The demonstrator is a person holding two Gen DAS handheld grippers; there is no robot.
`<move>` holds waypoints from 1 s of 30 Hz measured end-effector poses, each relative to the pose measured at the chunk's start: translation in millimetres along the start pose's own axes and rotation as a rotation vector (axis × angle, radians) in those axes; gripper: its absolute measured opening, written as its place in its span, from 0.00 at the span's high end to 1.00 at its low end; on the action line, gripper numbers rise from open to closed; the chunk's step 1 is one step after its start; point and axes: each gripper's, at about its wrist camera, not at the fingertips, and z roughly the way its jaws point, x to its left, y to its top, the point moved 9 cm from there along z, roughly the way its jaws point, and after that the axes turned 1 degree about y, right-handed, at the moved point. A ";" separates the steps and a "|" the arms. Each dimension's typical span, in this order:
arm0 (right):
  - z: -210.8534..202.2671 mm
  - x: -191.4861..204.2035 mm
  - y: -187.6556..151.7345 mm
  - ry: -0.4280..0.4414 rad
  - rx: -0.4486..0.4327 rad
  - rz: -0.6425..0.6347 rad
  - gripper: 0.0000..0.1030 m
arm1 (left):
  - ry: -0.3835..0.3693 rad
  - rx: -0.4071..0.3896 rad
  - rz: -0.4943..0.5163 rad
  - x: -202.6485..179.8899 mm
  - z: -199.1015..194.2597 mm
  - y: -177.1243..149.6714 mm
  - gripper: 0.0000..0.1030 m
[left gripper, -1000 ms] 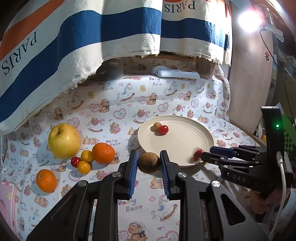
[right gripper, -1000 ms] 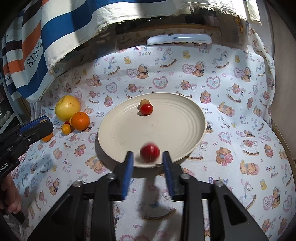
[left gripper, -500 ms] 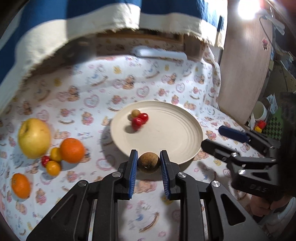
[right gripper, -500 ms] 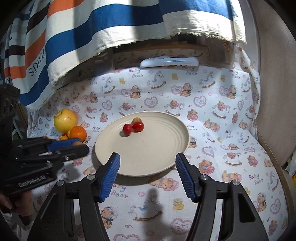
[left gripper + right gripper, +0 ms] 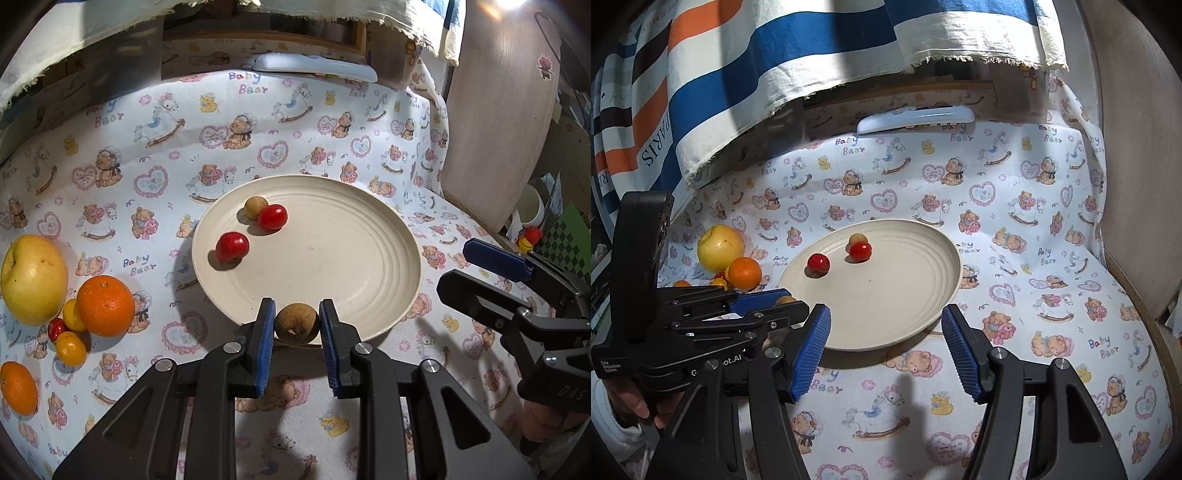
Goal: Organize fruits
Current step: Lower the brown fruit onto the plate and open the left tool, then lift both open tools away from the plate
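The left gripper (image 5: 297,325) is closed snugly on a small brown round fruit (image 5: 297,324), held at the plate's (image 5: 388,288) six o'clock rim; the right gripper (image 5: 885,345) hangs wide apart and empty, just short of the same rim. The risk, as I judge it, is the release: dropped from height or too near the edge, the round fruit could roll off the plate, or knock the red cherry tomato (image 5: 232,247) at nine o'clock and the pair of small fruits at eleven. The soft bear-print cloth (image 5: 155,155) would slow a runaway only slightly. The remaining apple (image 5: 33,278) and oranges sit well apart at nine o'clock; striped fabric (image 5: 775,66) hangs behind, a wooden panel (image 5: 498,122) at three o'clock.
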 end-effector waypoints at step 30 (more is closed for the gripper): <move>-17.5 19.0 15.8 -0.030 -0.062 -0.034 0.38 | 0.113 -0.242 -0.086 60.4 -98.3 3.8 0.44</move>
